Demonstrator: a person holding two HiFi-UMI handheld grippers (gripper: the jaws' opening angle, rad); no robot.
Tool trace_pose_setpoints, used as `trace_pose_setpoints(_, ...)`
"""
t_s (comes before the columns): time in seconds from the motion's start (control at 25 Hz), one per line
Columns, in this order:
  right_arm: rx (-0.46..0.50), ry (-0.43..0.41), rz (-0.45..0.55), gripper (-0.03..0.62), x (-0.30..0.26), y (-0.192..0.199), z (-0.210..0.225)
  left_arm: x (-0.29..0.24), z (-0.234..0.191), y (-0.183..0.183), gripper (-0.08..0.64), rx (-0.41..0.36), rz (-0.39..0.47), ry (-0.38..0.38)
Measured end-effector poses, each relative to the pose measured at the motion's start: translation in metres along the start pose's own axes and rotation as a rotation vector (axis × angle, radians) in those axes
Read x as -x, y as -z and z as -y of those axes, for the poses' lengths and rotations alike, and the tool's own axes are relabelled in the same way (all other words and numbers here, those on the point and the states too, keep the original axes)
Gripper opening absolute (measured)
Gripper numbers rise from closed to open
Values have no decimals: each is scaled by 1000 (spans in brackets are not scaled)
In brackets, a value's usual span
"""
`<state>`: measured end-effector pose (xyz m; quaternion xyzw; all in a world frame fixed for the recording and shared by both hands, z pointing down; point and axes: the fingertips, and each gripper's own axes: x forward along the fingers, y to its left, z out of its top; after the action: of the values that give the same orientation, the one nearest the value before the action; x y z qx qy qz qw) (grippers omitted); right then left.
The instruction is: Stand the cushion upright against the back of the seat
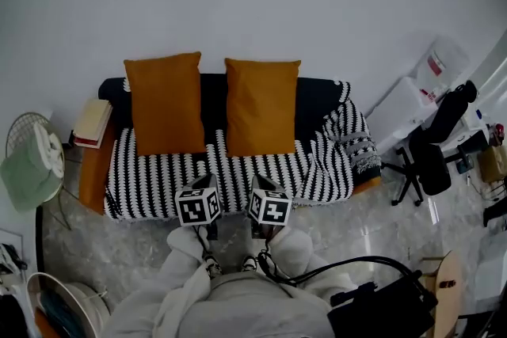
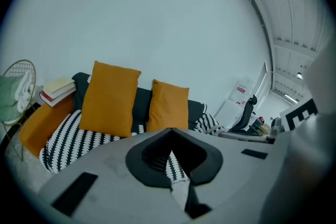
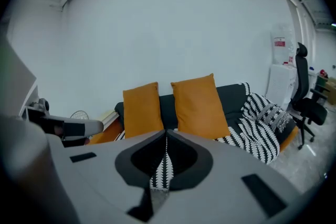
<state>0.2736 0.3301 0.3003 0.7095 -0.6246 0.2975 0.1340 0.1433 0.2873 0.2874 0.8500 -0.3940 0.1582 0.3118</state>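
Observation:
Two orange cushions stand upright against the dark back of the sofa [image 1: 211, 99]: a left cushion [image 1: 166, 103] [image 2: 109, 99] [image 3: 142, 110] and a right cushion [image 1: 261, 107] [image 2: 168, 105] [image 3: 199, 107]. A black-and-white patterned throw [image 1: 158, 178] covers the seat. My left gripper [image 1: 198, 204] [image 2: 171, 136] and right gripper [image 1: 269, 206] [image 3: 167, 136] hover side by side just before the sofa's front edge, short of both cushions. Both are shut with nothing between the jaws.
Books [image 1: 93, 121] lie on the sofa's left arm. A fan [image 1: 32, 162] stands at the left. To the right are an office chair [image 1: 432, 154] and a white unit [image 1: 412, 103]. A black bag [image 1: 380, 305] sits by the person's right side.

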Motion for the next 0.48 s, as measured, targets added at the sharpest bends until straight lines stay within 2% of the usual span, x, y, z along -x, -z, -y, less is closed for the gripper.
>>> trace_pose_setpoints(0.28, 2, -15, 0, 64, 3, 1, 17, -9, 30, 2, 8, -63, -12, 4)
trace_pose_setpoints(0.48, 57, -35, -17, 61, 6, -5, 22, -13, 43, 3, 8, -88, -14, 1)
